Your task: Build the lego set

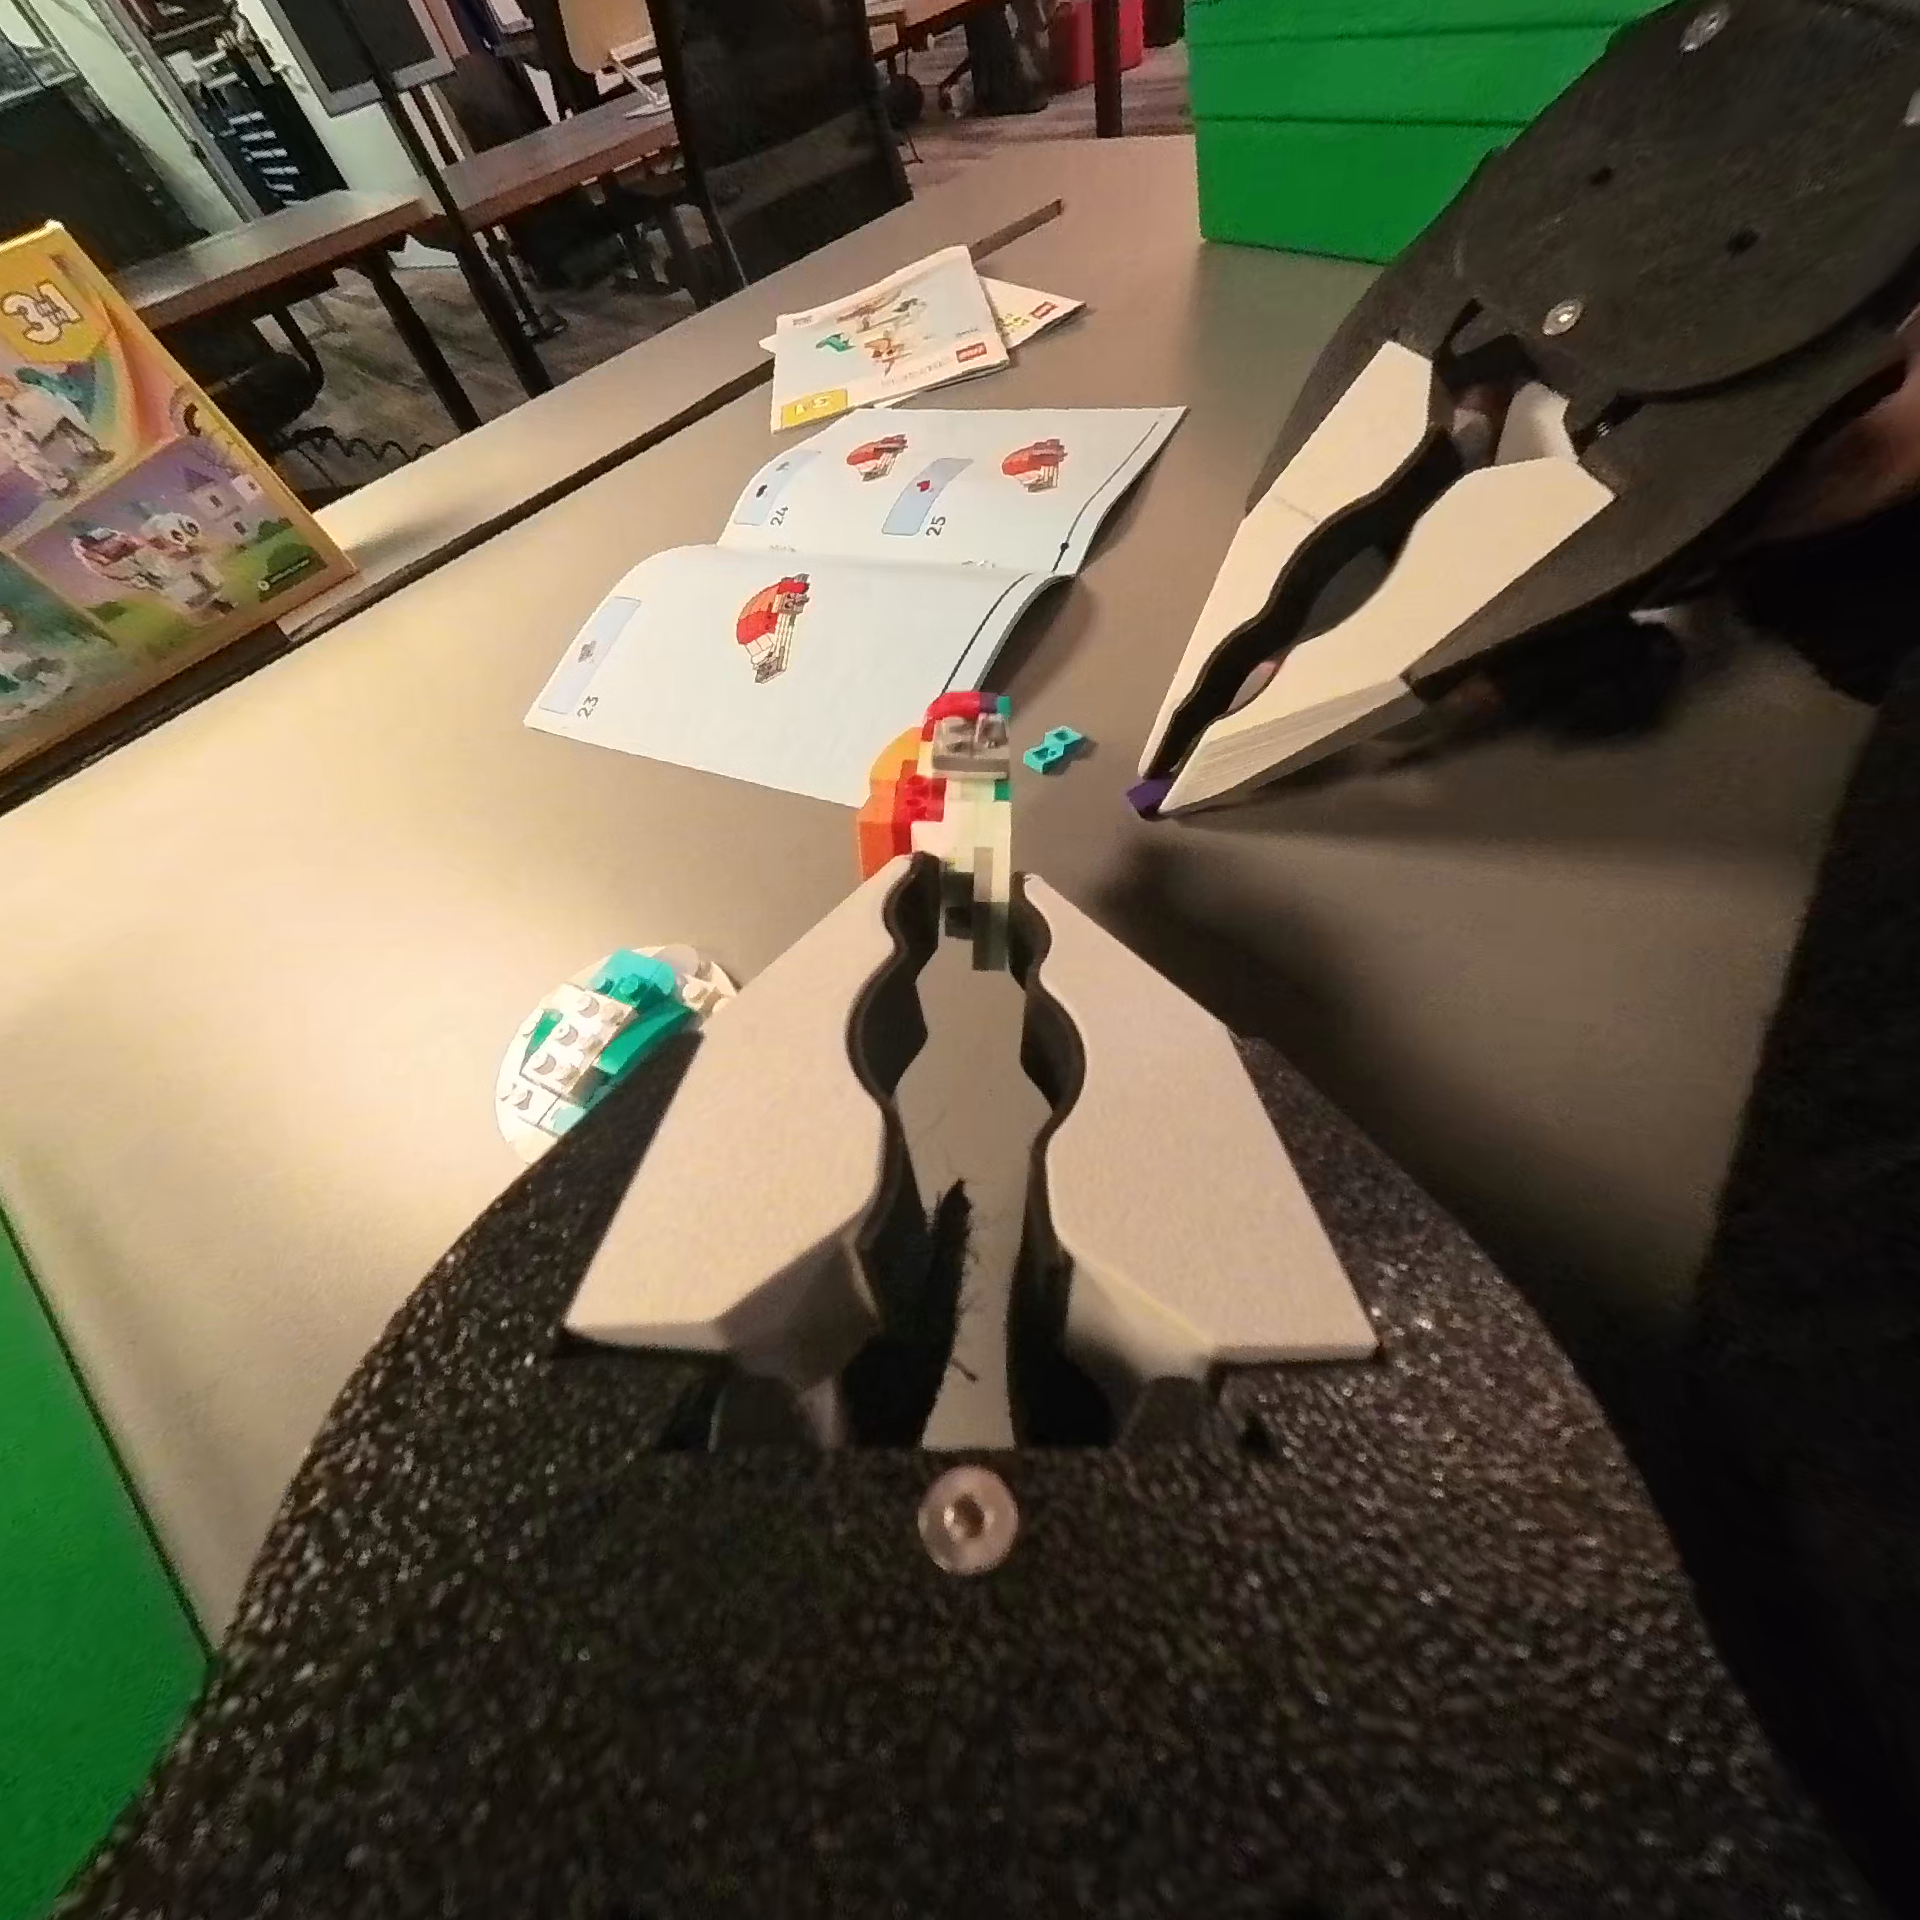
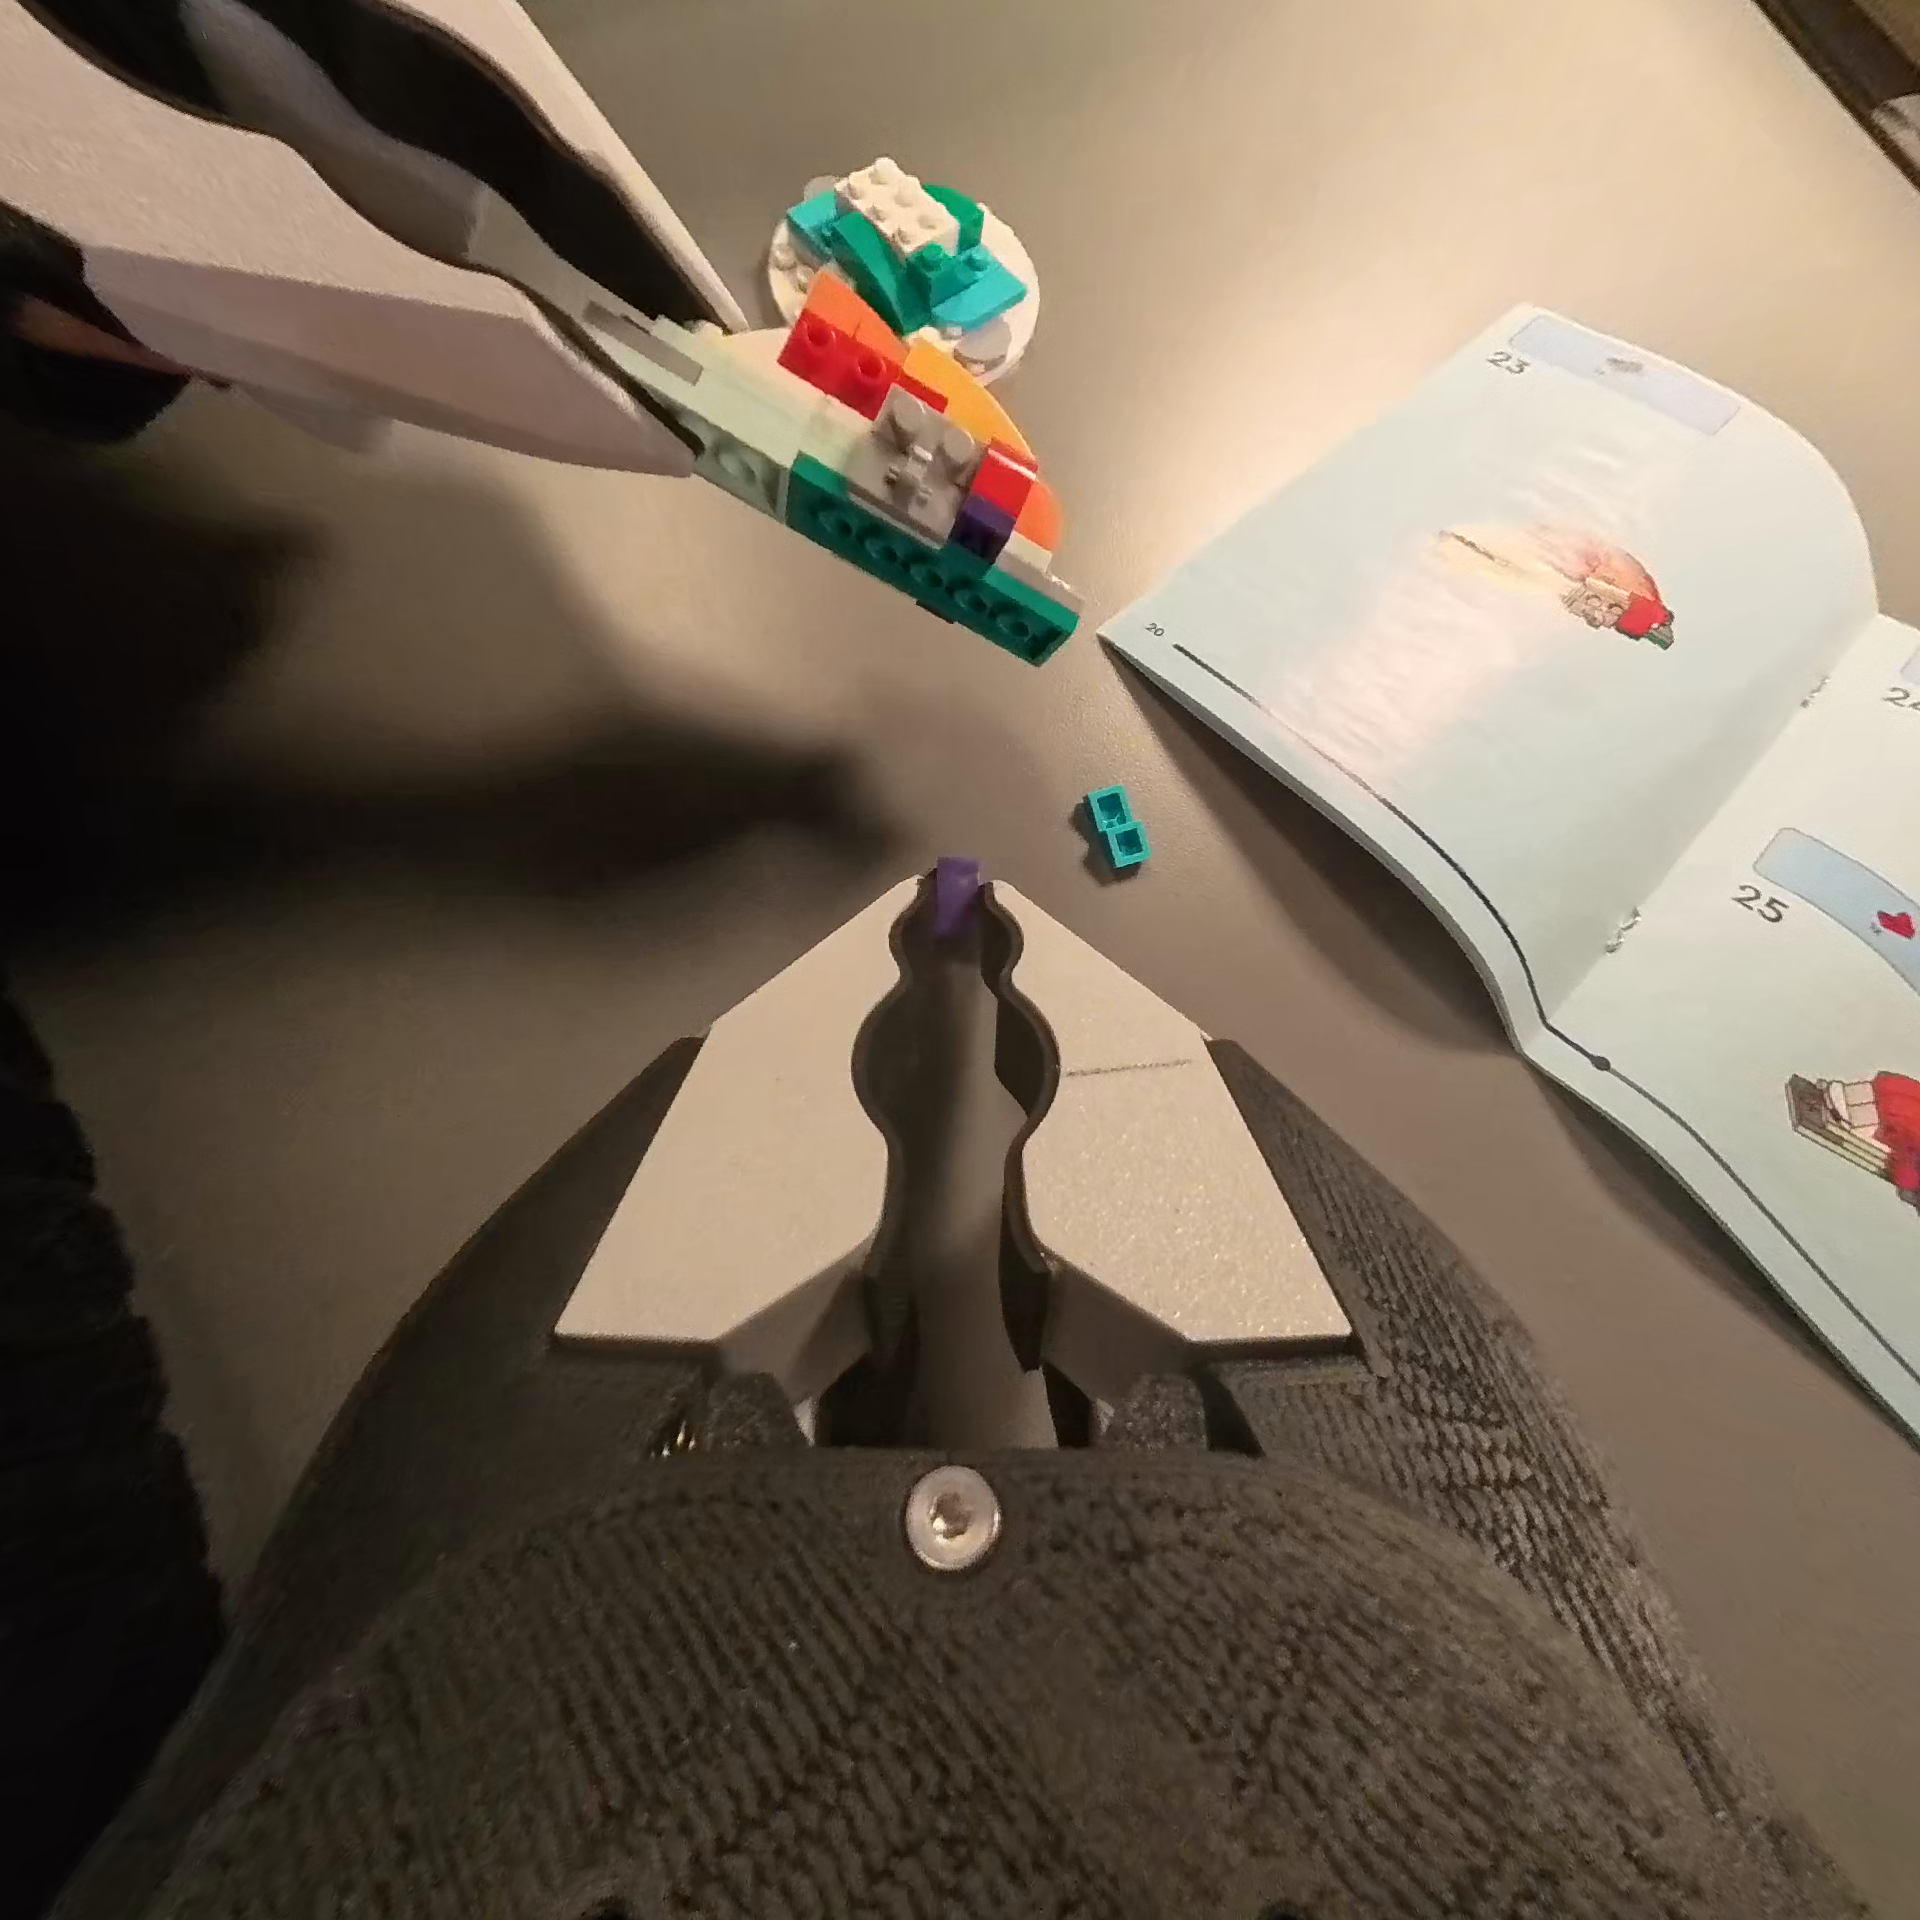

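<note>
My left gripper [image 1: 971, 883] is shut on a lego model [image 1: 961, 790] of white, teal, red, orange and grey bricks, held above the table; it also shows in the right wrist view [image 2: 914, 488], with the left gripper [image 2: 665, 416] at upper left. My right gripper [image 2: 956, 894] is shut on a small purple piece [image 2: 956, 899], its tip close to the table; it shows in the left wrist view [image 1: 1158, 800] to the right of the model, with the purple piece [image 1: 1143, 798] at its tip. A loose teal piece [image 2: 1117, 828] lies on the table between them.
An open instruction booklet [image 1: 831, 613] lies beyond the model, with a closed booklet [image 1: 894, 343] farther back. A white round plate with teal and white bricks [image 1: 592, 1039] lies to the left. The set's box [image 1: 125, 468] stands at far left. Green bins [image 1: 1351, 125] stand at the back right. Tip to tip, the grippers are about 9 cm apart.
</note>
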`<state>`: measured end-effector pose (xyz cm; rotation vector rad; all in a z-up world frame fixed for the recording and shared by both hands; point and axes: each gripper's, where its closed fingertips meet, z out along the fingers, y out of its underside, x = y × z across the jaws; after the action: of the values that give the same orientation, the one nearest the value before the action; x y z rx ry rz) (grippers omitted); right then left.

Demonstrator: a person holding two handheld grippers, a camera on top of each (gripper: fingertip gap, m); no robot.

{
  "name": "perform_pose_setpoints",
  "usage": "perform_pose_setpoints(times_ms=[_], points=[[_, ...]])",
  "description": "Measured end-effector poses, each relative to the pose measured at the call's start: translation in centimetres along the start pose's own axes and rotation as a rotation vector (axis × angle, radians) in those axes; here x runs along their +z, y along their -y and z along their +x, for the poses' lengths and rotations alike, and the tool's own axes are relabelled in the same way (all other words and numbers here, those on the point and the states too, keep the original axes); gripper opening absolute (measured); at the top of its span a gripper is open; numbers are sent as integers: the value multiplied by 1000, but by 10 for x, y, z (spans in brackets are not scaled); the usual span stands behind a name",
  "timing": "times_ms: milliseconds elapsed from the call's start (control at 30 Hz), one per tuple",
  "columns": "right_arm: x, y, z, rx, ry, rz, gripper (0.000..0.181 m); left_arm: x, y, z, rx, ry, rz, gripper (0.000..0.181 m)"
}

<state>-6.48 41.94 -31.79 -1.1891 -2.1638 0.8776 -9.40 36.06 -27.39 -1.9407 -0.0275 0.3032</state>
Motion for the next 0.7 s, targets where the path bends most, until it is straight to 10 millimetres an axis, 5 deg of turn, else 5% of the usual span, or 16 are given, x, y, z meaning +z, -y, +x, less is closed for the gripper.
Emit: perform_pose_setpoints(times_ms=[133, 467, 700], points=[[-5, 1, 4, 78, 28, 3, 6, 2, 8, 7, -38, -54, 40, 10], [-42, 36, 56, 424, -13, 293, 6, 24, 24, 1, 1, -51, 64, 10], [-56, 58, 50, 932, 385, 508, 6, 29, 29, 10, 15, -76, 72, 10]])
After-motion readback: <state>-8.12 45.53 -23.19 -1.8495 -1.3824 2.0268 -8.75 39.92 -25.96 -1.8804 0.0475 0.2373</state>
